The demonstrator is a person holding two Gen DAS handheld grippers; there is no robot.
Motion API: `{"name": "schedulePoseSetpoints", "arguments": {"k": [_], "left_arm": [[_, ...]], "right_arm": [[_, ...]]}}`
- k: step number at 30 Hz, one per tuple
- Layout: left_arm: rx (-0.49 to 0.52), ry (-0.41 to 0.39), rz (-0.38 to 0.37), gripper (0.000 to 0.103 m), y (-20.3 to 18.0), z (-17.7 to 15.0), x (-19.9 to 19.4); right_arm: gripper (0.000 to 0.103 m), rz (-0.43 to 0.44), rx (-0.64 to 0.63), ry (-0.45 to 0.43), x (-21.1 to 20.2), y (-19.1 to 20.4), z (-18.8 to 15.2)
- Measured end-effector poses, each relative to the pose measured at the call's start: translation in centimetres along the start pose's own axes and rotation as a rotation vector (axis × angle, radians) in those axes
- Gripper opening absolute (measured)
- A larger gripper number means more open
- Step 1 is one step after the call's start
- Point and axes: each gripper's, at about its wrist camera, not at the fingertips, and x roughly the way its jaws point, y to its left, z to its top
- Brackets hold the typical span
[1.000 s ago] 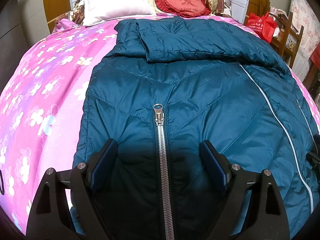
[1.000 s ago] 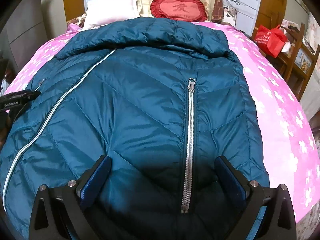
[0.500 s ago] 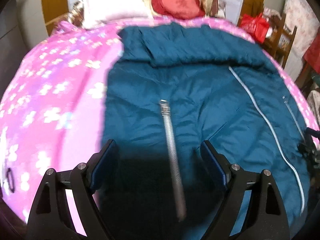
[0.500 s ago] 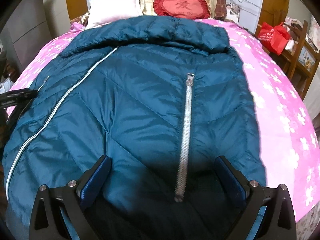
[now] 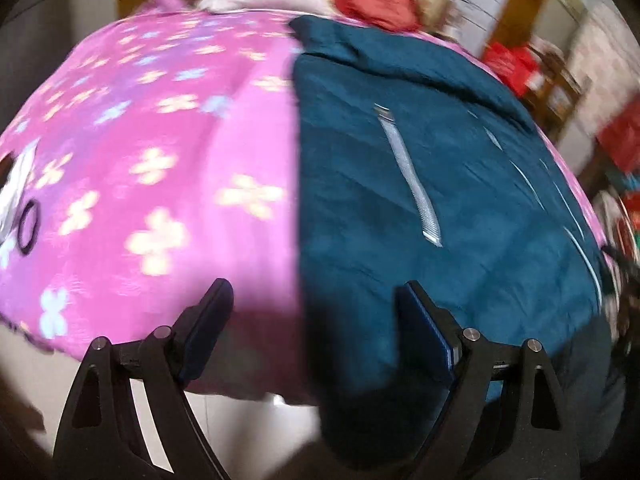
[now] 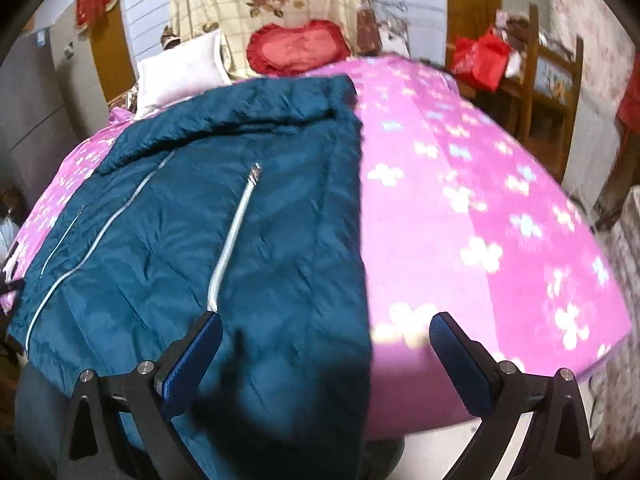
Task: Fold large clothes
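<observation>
Pink flowered bedspread point(image 5: 160, 128) now fills each outer view: my left gripper point(image 5: 316, 320) and right gripper point(image 6: 324, 344), both spread empty, have swung out to the teal down jacket's point(image 6: 240, 220) side edges, ready to fold inward.

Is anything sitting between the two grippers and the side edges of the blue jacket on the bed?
Nothing visible. The left gripper is open over the jacket's side edge, with only the pink bedspread beside it. The right gripper is open over the opposite edge, likewise unobstructed.
</observation>
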Motion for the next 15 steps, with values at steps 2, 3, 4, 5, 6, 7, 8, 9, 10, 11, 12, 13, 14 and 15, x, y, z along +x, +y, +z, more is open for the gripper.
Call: {"name": "schedulePoseSetpoints", "arguments": {"k": [2,3,4,5,6,7,8,9,10,11,12,13,14,15], "left_arm": [[0.039,0.004,-0.047,0.087,-1.2,-0.5,-0.1],[0.047,0.001,-0.066,0.087,-1.5,-0.5,-0.2],[0.041,0.013,-0.142,0.087,-1.6,-0.5,-0.2],[0.027,0.009,-0.18,0.087,-1.6,-0.4,-0.2],[0.008,0.016,-0.215,0.087,-1.5,-0.3,-0.1],[0.003,0.016,-0.226,0.087,-1.5,-0.1,0.0],[-0.006,0.018,-0.247,0.087,-1.6,0.1,0.1],[-0.018,0.02,-0.268,0.087,-1.5,0.1,0.1],[-0.028,0.024,-0.287,0.086,-1.5,0.2,0.1],[-0.029,0.03,-0.307,0.086,-1.5,0.1,0.0],[-0.023,0.039,-0.322,0.086,-1.5,0.0,-0.1],[-0.019,0.047,-0.334,0.086,-1.5,-0.2,-0.3],[-0.01,0.055,-0.354,0.086,-1.3,-0.5,-0.5],[-0.002,0.055,-0.361,0.086,-1.2,-0.6,-0.6]], "right_arm": [[0.103,0.01,-0.007,0.003,-0.2,-0.1,-0.4],[0.103,0.014,-0.011,0.004,-0.3,-0.1,-0.6],[0.103,0.02,-0.016,0.009,-0.2,0.0,-0.7],[0.103,0.024,-0.02,0.017,-0.1,0.1,-0.8],[0.103,0.025,-0.023,0.026,0.1,0.2,-0.9],[0.103,0.024,-0.025,0.036,0.3,0.3,-1.0],[0.103,0.027,-0.028,0.048,0.6,0.4,-1.0],[0.103,0.028,-0.031,0.051,0.7,0.5,-1.0],[0.103,0.029,-0.037,0.053,0.8,0.6,-1.0],[0.103,0.029,-0.042,0.055,0.8,0.7,-1.0],[0.103,0.03,-0.046,0.055,0.9,0.8,-1.0],[0.103,0.032,-0.048,0.057,0.9,0.8,-1.0],[0.103,0.034,-0.046,0.06,0.9,0.8,-1.0],[0.103,0.037,-0.044,0.066,1.1,0.8,-1.1]]}}
